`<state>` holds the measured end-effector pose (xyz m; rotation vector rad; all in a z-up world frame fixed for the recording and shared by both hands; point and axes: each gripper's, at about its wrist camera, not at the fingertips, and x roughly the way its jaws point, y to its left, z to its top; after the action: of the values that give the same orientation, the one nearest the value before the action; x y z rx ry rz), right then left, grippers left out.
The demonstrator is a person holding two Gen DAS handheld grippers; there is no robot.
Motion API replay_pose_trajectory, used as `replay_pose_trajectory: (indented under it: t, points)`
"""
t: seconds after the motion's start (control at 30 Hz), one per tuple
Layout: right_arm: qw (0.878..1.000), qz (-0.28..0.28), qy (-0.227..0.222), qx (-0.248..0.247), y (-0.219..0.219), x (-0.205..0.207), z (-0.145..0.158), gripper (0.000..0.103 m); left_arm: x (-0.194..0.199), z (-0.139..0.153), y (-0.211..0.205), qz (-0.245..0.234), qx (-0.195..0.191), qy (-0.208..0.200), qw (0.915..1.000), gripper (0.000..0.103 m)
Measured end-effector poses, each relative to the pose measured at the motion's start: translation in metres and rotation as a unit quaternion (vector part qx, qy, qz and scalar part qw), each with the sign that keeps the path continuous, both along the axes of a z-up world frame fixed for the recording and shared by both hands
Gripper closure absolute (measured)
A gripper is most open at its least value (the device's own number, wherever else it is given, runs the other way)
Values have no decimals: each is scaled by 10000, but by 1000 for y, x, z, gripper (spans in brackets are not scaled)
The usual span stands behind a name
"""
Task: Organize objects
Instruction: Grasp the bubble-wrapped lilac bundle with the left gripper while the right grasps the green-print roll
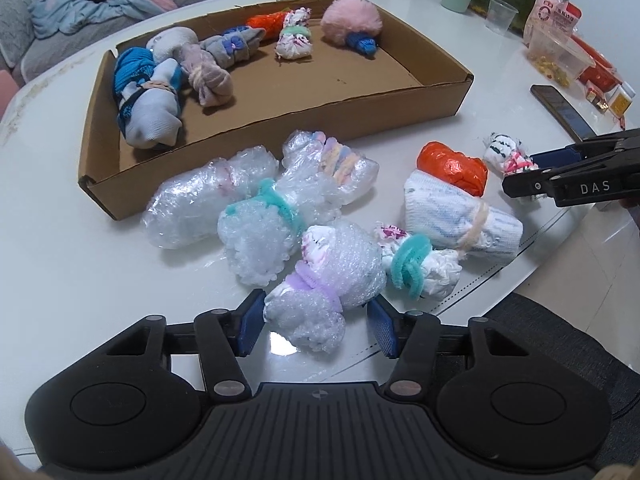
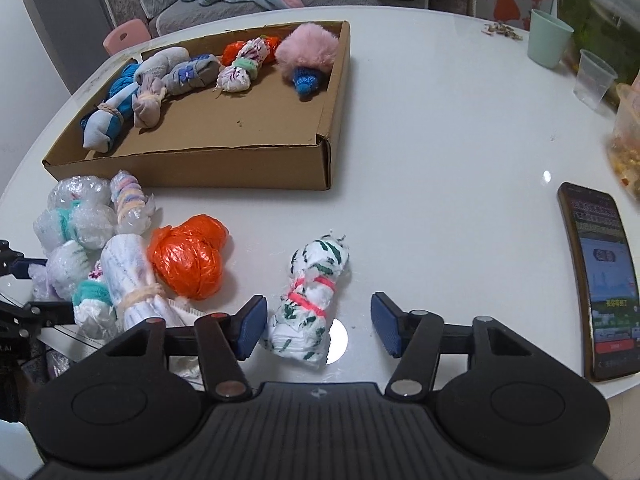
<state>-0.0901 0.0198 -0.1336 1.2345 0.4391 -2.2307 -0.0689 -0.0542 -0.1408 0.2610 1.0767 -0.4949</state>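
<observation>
A cardboard tray (image 1: 280, 116) (image 2: 224, 168) on the white table holds several tied bundles, among them a pink pompom (image 1: 352, 20) (image 2: 308, 50). Loose bundles lie in front of it. My left gripper (image 1: 316, 324) is open around a bubble-wrap bundle with a purple tie (image 1: 324, 288), its pads on either side, not pressing. My right gripper (image 2: 318, 330) is open around a white bundle with green marks and a pink tie (image 2: 310, 300); it shows in the left wrist view (image 1: 508, 156). An orange bundle (image 2: 188, 256) (image 1: 452, 168) and a white knit bundle (image 1: 460, 216) lie between.
A phone (image 2: 600, 280) (image 1: 560, 108) lies at the right. A green cup (image 2: 550, 38), a clear cup (image 2: 594, 78) and snack packets (image 1: 556, 40) stand at the back right. The table's front edge is close behind both grippers. A sofa with clothes is beyond the table.
</observation>
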Motion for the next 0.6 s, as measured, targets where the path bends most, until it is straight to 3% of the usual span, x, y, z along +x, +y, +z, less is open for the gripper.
replay_pose_trajectory:
  t: [0.07,0.2,0.23,0.6]
  points:
    - [10000,28,57,69,-1,1,0,56,-1,0,0,-13,22,-23,10000,46]
    - [9999,-25,137,99,2,-2,1,75,-3,2,-1,-61,6,1,10000,51]
    - [9999,-38,125,67,3,-3,1,76,-3,2,-1,-68,27,-4,10000,65]
    - [9998,29,161,113,1,-4,0,77,-3,2,3,-60,-96,11,9999,62]
